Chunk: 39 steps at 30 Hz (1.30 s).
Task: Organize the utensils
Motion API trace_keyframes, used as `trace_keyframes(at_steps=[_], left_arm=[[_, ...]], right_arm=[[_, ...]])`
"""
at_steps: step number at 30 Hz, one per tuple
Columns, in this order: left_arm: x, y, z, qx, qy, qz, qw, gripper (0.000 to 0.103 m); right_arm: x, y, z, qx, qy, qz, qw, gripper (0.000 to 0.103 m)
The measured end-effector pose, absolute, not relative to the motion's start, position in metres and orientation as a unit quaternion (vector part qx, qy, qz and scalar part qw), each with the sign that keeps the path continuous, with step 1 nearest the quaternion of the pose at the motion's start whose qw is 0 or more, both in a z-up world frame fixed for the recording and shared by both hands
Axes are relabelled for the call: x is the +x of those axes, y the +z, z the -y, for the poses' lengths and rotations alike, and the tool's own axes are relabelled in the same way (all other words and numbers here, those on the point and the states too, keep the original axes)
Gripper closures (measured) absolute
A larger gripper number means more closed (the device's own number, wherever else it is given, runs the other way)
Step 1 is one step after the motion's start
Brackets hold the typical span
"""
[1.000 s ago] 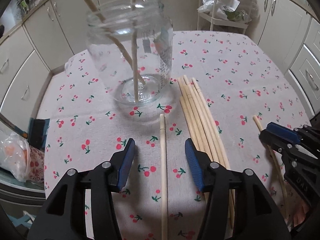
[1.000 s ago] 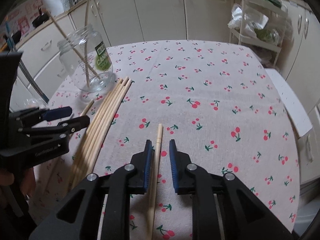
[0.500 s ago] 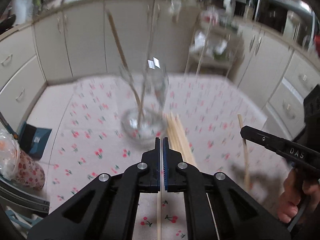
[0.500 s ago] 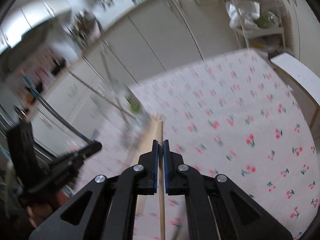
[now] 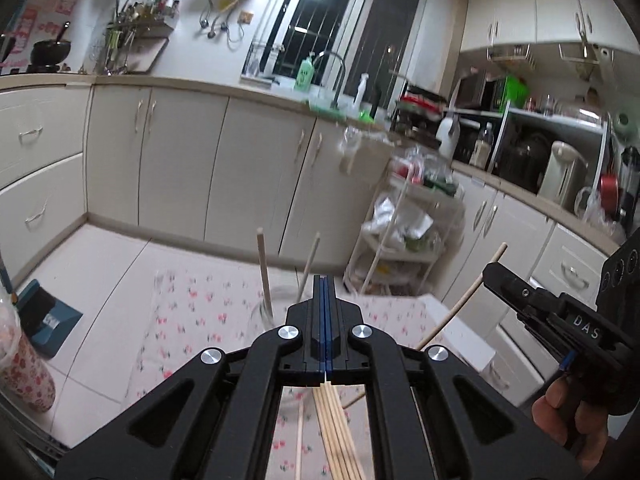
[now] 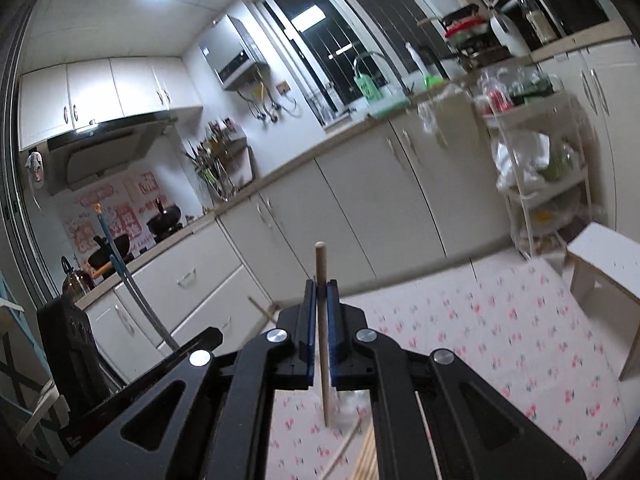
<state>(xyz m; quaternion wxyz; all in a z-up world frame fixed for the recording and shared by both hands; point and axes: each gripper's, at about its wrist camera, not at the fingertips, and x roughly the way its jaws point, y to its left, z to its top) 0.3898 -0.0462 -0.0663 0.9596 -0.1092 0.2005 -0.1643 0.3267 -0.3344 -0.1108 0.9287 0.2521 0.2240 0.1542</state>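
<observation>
My left gripper (image 5: 324,280) is shut on a thin wooden chopstick (image 5: 325,380), raised above the cherry-print tablecloth (image 5: 192,312). Behind its jaws two chopsticks (image 5: 264,272) stand up from the glass jar (image 5: 260,316), which is mostly hidden. A bundle of several chopsticks (image 5: 336,432) lies on the table below. My right gripper (image 6: 320,284) is shut on another chopstick (image 6: 321,272), which points upward between the pads; its lower end hangs over the blurred jar (image 6: 348,404). The right gripper also shows in the left wrist view (image 5: 496,272), holding its chopstick (image 5: 460,304) slanted.
Kitchen cabinets (image 5: 180,160) and a counter run behind the table. A white wire rack (image 5: 404,232) with bags stands at the back right. A white stool (image 6: 600,276) stands by the table's right side. A blue dustpan (image 5: 44,316) lies on the floor at left.
Both grippers closed on a chopstick each, lifted them off the table and tilted upward, so the views now look across the kitchen rather than down at the table.
</observation>
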Motion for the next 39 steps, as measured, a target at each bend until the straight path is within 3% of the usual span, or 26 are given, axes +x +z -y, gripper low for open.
trace_keyframes(at_steps=[4,7,11,14,21,24,27,31,39], left_arm=[[0.399,-0.059,0.044,-0.116,-0.169,-0.197,0.959,0.103],[0.409,-0.069,0.053,-0.094,-0.176,-0.25,0.947,0.102],[0.426,-0.128,0.085,-0.009,-0.169,-0.383,0.908,0.089],[0.436,-0.17,0.101,0.03,-0.152,-0.443,0.883,0.086],[0.448,-0.217,0.128,0.128,-0.112,-0.487,0.856,0.073],[0.449,-0.22,0.13,0.132,-0.103,-0.484,0.859,0.072],[0.451,-0.221,0.127,0.117,-0.113,-0.492,0.855,0.098],[0.435,-0.204,0.121,0.079,-0.146,-0.463,0.871,0.098],[0.398,-0.095,0.074,-0.071,-0.193,-0.243,0.948,0.098]], right_arm=[[0.332,-0.103,0.337,0.251,0.154,-0.214,0.931,0.097],[0.33,-0.103,0.343,0.248,0.148,-0.216,0.933,0.097],[0.322,-0.114,0.356,0.242,0.133,-0.239,0.931,0.097],[0.316,-0.123,0.367,0.245,0.124,-0.253,0.928,0.097],[0.308,-0.133,0.387,0.254,0.114,-0.264,0.923,0.097],[0.307,-0.136,0.391,0.264,0.114,-0.265,0.92,0.097],[0.307,-0.138,0.393,0.271,0.116,-0.268,0.917,0.097],[0.306,-0.136,0.393,0.273,0.118,-0.266,0.917,0.097],[0.314,-0.115,0.377,0.27,0.129,-0.229,0.926,0.097]])
